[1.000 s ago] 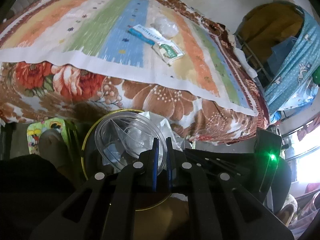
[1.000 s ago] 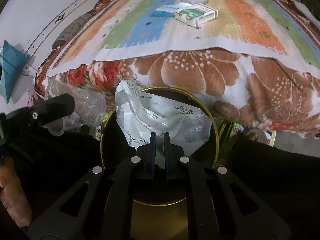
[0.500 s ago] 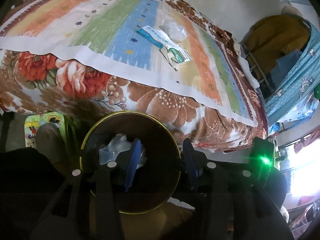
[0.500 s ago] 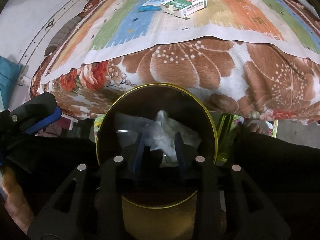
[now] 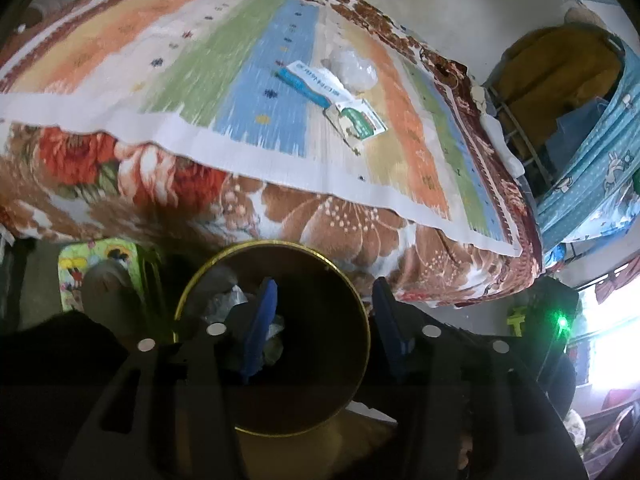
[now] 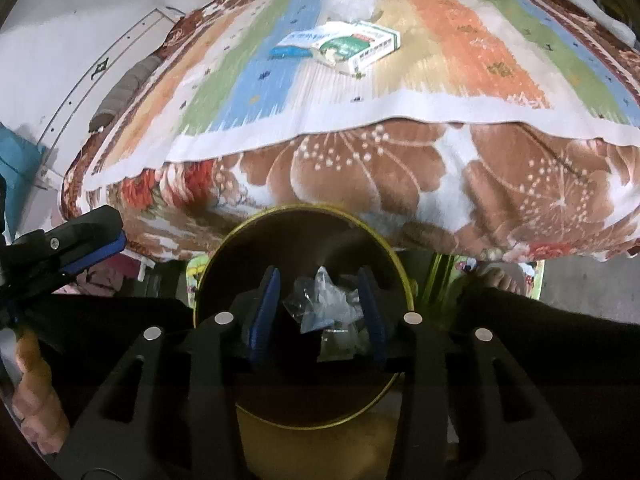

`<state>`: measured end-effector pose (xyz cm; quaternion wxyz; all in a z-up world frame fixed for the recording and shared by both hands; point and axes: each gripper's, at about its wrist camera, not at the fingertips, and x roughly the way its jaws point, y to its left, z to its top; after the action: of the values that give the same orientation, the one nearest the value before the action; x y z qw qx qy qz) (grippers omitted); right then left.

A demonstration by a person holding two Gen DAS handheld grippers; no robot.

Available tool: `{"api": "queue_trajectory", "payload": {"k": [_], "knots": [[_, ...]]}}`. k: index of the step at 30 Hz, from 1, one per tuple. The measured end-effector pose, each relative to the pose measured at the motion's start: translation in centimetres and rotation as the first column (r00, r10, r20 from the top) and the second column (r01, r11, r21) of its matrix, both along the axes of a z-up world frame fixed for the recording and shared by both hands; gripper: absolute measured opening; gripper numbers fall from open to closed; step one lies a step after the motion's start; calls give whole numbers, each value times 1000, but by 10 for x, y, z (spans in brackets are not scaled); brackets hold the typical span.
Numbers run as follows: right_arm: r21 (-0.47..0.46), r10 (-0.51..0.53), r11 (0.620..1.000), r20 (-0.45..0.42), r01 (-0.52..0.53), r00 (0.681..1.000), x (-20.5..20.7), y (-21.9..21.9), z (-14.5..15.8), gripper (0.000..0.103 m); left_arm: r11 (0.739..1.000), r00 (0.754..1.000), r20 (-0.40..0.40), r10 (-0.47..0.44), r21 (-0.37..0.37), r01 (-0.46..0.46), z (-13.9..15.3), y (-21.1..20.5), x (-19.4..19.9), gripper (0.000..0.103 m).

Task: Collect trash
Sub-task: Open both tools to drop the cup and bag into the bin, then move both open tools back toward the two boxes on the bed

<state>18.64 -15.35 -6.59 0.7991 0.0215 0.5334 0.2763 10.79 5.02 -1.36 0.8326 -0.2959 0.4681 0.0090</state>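
Note:
A dark round bin with a gold rim (image 5: 362, 344) (image 6: 404, 280) stands on the floor in front of the bed. Clear plastic trash (image 6: 326, 300) (image 5: 224, 300) lies inside it. My left gripper (image 5: 324, 320) is open and empty over the bin mouth. My right gripper (image 6: 320, 304) is open and empty over the bin too. On the striped mat lie a green-and-white box (image 5: 358, 120) (image 6: 360, 46), a blue-and-white packet (image 5: 308, 82) (image 6: 296, 44) and a crumpled clear bag (image 5: 354, 66) (image 6: 350, 4).
The bed has a floral blanket (image 5: 320, 216) (image 6: 360, 168) under a striped mat (image 5: 200, 64) (image 6: 460, 40). A colourful stool (image 5: 84, 256) stands left of the bin. A rack with blue cloth (image 5: 592, 152) is at the right. The left gripper shows in the right wrist view (image 6: 80, 244).
Both grippers opened and let go: the clear cup and the plastic wrapper dropped into the bin. Both grippers have lifted slightly and their jaws spread wider.

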Motion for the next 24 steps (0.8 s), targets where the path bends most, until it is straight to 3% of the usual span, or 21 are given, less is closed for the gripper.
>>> {"api": "queue_trajectory", "payload": {"k": [3,7,10,14,17,20,24], "knots": [[7,-9,1000,8,9,1000,5,-1,5,44,999,1000,1,-4,37,4,8,4,10,58],[13,-22,1000,30,22,999,15,-2,16,49,998,1000,-14,8,63,-7,14,14,22,73],[10,-20,1000,46,20,999,23,0,23,57,994,999,-29,25,103,-22,18,25,37,76],[16,-9,1000,69,8,998,37,4,37,73,987,999,-13,50,152,-47,26,37,56,89],[-21,-8,1000,117,11,993,47,10,46,79,983,998,3,65,170,-64,29,43,69,97],[-35,-7,999,129,11,992,58,15,50,90,979,997,0,83,185,-82,31,50,84,97],[-40,4,999,133,1,991,74,23,54,94,974,995,4,102,203,-101,32,58,101,97]]}}
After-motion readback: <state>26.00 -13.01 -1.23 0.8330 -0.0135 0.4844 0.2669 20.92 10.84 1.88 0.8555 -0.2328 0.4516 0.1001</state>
